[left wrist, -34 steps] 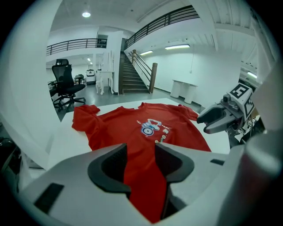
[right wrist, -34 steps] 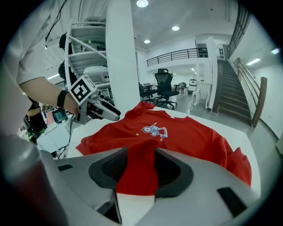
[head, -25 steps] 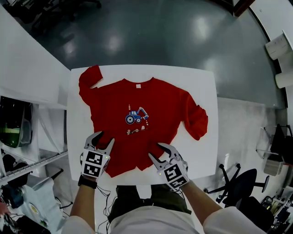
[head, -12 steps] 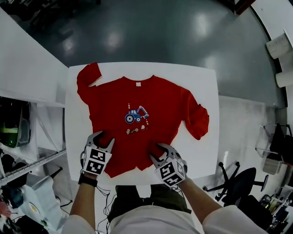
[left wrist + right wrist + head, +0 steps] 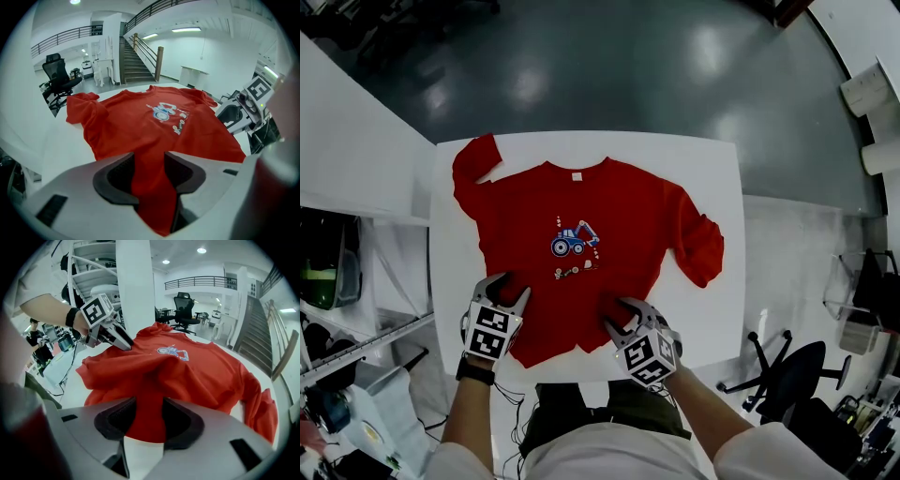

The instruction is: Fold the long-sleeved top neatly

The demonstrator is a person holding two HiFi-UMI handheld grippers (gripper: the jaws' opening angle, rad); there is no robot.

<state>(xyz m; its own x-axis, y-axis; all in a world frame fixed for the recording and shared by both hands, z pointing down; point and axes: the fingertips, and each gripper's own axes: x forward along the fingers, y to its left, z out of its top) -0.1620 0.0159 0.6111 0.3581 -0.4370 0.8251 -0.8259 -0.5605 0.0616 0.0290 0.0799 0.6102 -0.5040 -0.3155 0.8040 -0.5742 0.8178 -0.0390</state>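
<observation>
- Jaws closed in since a second ago: left gripper [image 5: 500, 284] and right gripper [image 5: 619, 314] each pinch the hem [image 5: 562, 345] of the red long-sleeved fabric top [image 5: 581, 225].
- Collar [image 5: 576, 174] lies straight ahead.

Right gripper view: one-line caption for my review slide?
Right claw pinches the red long-sleeved top at its hem, bunching a ridge, while the left claw holds the hem alongside.

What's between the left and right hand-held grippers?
Head view: just the red top, its hem on the white table. Both the left hand-held gripper and right hand-held gripper pinch it.
</observation>
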